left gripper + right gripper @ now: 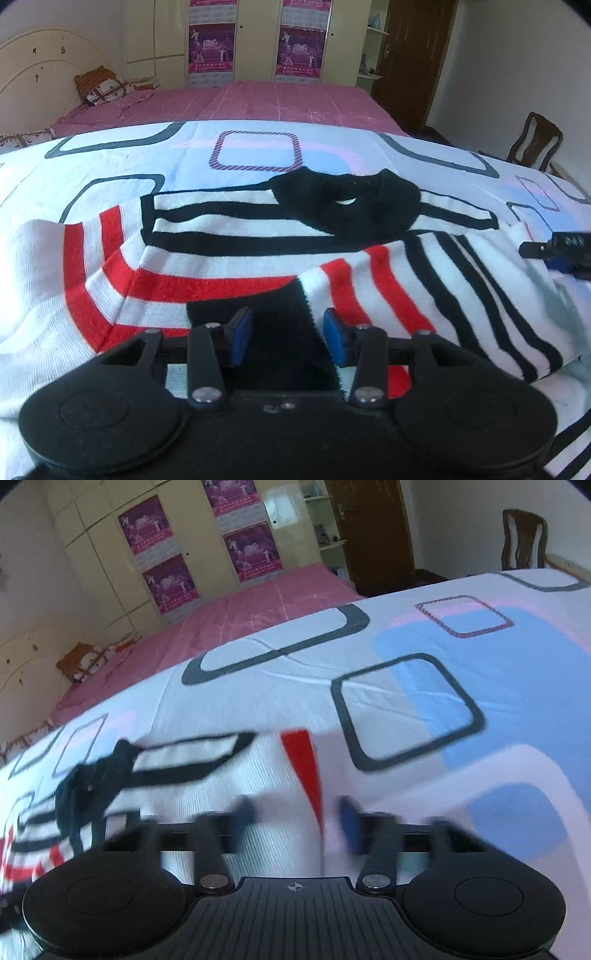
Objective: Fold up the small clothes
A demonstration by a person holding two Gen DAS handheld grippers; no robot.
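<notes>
A knitted sweater [229, 258] with white, red and black stripes and a black collar [347, 203] lies spread on the bed, its sleeves folded across the body. My left gripper [288, 332] hovers low over its near edge, open, with a black band of the knit lying between the blue pads without being pinched. In the blurred right wrist view, my right gripper [295, 812] is at the sweater's [221, 775] right edge. White cloth with a red stripe [304, 771] lies between its fingers, and the right pad stands clear of the cloth. A finger of the right gripper [546, 251] shows at the sweater's right side.
The sweater rests on a white bedsheet [110, 162] printed with grey, blue and pink rounded squares. Beyond it lies a pink bedspread [240, 103] with a pillow [99, 86] by the headboard. Wardrobes with purple posters, a brown door and a wooden chair [535, 144] stand behind.
</notes>
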